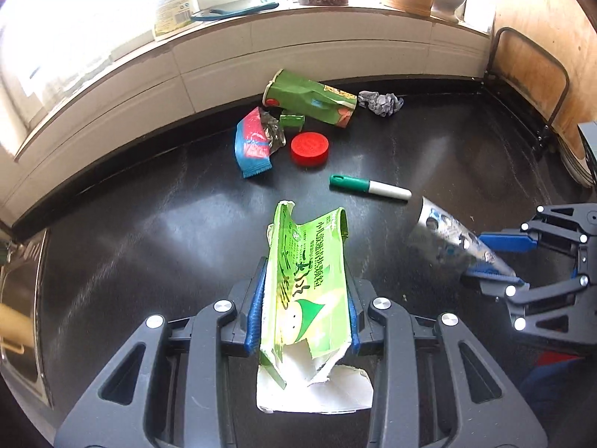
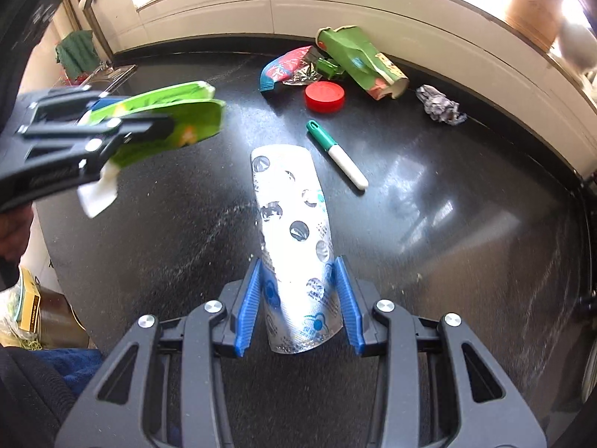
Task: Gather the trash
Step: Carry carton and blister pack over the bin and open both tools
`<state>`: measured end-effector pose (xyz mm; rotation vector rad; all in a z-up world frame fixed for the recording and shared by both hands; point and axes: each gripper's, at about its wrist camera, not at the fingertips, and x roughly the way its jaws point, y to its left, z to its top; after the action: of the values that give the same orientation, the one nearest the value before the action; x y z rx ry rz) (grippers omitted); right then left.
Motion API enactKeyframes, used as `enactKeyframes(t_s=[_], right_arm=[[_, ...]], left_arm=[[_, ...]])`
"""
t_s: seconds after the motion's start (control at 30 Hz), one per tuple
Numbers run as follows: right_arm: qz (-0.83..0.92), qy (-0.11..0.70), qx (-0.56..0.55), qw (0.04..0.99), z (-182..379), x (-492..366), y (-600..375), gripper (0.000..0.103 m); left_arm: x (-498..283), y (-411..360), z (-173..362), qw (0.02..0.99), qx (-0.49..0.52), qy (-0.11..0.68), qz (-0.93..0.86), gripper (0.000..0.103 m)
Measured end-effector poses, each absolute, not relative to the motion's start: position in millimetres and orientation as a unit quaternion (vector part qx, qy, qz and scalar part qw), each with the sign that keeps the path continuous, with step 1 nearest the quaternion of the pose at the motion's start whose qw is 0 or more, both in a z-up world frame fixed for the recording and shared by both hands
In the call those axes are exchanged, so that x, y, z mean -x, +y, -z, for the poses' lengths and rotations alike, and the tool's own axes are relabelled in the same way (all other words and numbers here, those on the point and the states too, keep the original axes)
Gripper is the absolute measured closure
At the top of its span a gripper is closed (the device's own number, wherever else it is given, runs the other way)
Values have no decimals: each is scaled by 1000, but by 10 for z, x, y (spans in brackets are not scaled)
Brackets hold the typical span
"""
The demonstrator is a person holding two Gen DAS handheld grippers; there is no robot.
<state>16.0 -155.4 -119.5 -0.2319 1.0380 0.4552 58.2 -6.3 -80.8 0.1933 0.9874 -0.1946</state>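
My left gripper (image 1: pixel 308 298) is shut on a flattened, torn light-green carton (image 1: pixel 309 261), held off the black counter (image 1: pixel 149 242); the carton's white torn end hangs toward the camera. In the right wrist view the left gripper (image 2: pixel 149 123) and the green carton (image 2: pixel 168 112) appear at the left. My right gripper (image 2: pixel 298 272) is shut on a silver foil packet (image 2: pixel 291 205) with round printed marks. The left wrist view shows that right gripper (image 1: pixel 481 257) and the foil packet (image 1: pixel 444 231) at the right.
On the counter by the back wall lie a crushed green paper cup (image 1: pixel 309 100), a blue-red wrapper (image 1: pixel 252 145), a red lid (image 1: pixel 309 147), a green-white marker (image 1: pixel 369 186) and crumpled grey paper (image 1: pixel 380 102). A metal sink (image 1: pixel 22 298) is at the left.
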Motion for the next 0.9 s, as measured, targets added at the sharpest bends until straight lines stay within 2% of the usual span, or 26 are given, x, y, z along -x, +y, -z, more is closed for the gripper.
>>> enactKeyframes(t_s=[0.47, 0.7, 0.9], right_arm=[[-254, 472, 110, 837, 961, -64, -1152, 63], [-337, 458, 144, 810, 870, 12, -371, 63], [-442, 450, 205, 749, 918, 353, 612, 63]], left_arm=[[-84, 256, 568, 895, -82, 437, 27, 69], [397, 893, 476, 899, -39, 431, -71, 69], [1008, 1519, 515, 884, 13, 431, -181, 69]])
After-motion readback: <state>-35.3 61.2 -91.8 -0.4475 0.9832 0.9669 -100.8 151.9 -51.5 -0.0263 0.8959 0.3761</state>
